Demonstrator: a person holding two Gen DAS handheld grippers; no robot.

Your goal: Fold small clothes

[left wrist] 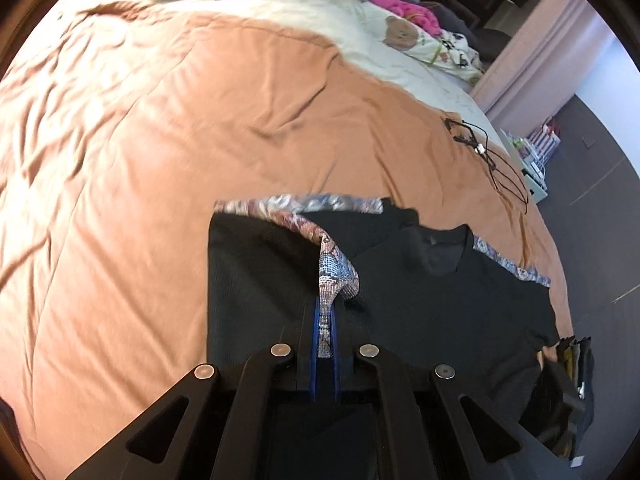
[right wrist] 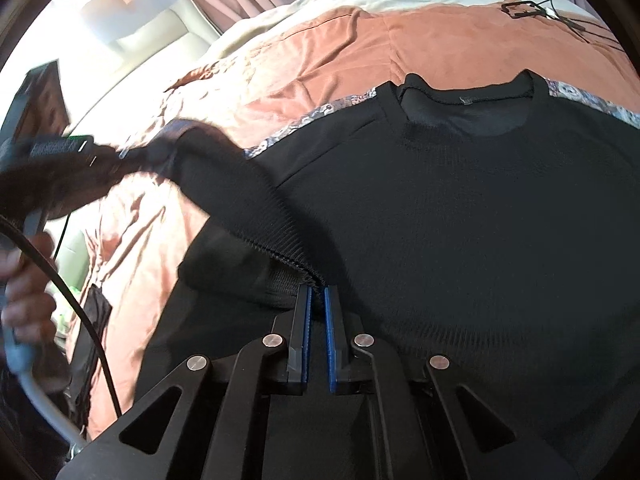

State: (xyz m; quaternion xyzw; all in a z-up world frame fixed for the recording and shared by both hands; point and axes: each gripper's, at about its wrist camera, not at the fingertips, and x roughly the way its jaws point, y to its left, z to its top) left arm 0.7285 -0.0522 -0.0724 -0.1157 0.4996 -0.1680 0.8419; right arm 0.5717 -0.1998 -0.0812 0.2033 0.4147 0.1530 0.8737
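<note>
A black knit shirt with patterned sleeve trim lies face up on an orange bedspread, its collar towards the far side. My left gripper is shut on the patterned sleeve end, which is lifted and folded over the shirt's body. In the right wrist view that left gripper shows blurred at the left, with the sleeve stretched from it. My right gripper is shut on the ribbed hem of the black shirt, which bunches at the blue pads.
Black cables lie on the bedspread near its right edge. Pillows, a stuffed toy and pink clothes sit at the bed's head. A pile of dark garments lies right of the shirt. A person's hand grips the left tool's handle.
</note>
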